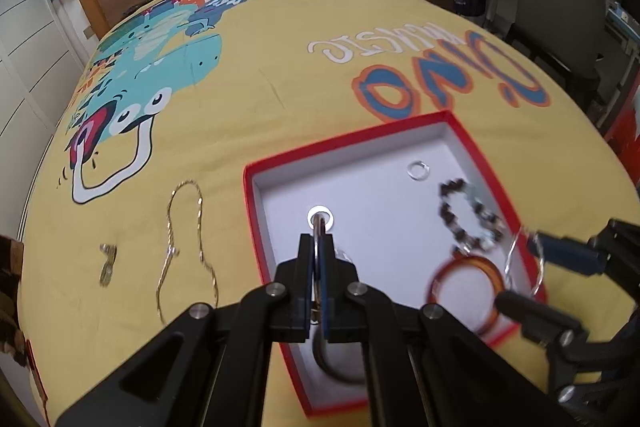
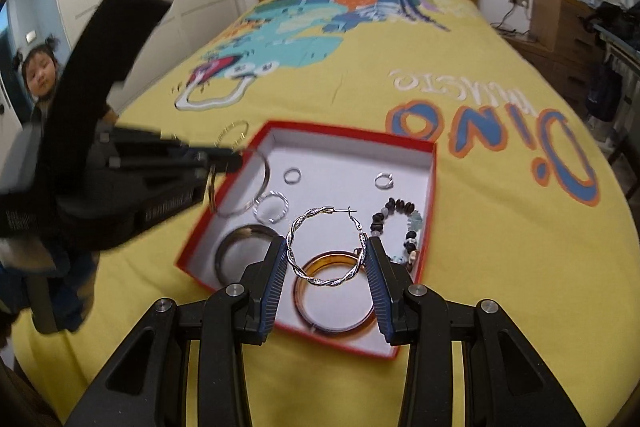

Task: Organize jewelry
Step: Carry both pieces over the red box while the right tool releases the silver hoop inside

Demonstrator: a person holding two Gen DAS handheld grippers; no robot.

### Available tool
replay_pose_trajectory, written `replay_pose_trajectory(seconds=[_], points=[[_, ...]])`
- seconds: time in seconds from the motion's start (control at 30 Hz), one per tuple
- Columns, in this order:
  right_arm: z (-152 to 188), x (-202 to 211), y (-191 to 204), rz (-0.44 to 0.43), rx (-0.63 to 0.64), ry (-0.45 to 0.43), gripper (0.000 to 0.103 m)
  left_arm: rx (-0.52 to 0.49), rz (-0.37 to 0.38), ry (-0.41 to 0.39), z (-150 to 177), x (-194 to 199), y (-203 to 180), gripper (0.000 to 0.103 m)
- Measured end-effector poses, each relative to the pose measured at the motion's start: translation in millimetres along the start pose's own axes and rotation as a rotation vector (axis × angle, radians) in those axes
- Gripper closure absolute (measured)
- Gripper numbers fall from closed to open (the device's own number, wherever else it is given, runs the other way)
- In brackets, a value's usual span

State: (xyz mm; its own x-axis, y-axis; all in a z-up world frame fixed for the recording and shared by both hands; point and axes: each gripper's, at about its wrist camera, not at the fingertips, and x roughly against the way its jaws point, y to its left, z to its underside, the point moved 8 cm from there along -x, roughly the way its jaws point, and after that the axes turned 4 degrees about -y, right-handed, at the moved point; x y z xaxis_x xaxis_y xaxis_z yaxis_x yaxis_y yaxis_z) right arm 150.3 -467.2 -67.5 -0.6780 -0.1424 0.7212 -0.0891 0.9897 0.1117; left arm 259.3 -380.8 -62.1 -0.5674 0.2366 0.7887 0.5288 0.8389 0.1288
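Both grippers hang over the red-rimmed box [image 2: 430,163]: the right gripper [image 2: 326,259] clamps a twisted silver hoop earring [image 2: 320,247] broadside above its near end, while the left gripper [image 1: 318,255], fully clenched, pinches a thin hoop [image 1: 317,227] edge-on above its left side.

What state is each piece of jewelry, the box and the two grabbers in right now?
Red box: open, no lid on.
Left gripper: shut on a thin silver hoop.
Right gripper: shut on a twisted silver hoop earring.
Amber bangle: flat in the box.
Bead bracelet: in the box.
Gold chain: loose on the bedspread, outside the box.
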Motion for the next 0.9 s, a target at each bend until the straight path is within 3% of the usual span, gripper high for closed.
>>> replay_pose_trajectory(seconds=[0.4, 0.63, 0.9], points=[[4, -58, -13, -0.015, 0.059, 0.079, 0.064, -0.029, 0.003, -0.002, -20, -51, 5, 0.101], [13, -65, -19, -0.011, 0.069, 0.107, 0.063, -0.032, 0.026, -0.009, -14, -60, -2, 0.098], [15, -58, -23, -0.007, 0.054, 0.092, 0.063, 0.013, 0.048, 0.039, 0, -66, 4, 0.097]])
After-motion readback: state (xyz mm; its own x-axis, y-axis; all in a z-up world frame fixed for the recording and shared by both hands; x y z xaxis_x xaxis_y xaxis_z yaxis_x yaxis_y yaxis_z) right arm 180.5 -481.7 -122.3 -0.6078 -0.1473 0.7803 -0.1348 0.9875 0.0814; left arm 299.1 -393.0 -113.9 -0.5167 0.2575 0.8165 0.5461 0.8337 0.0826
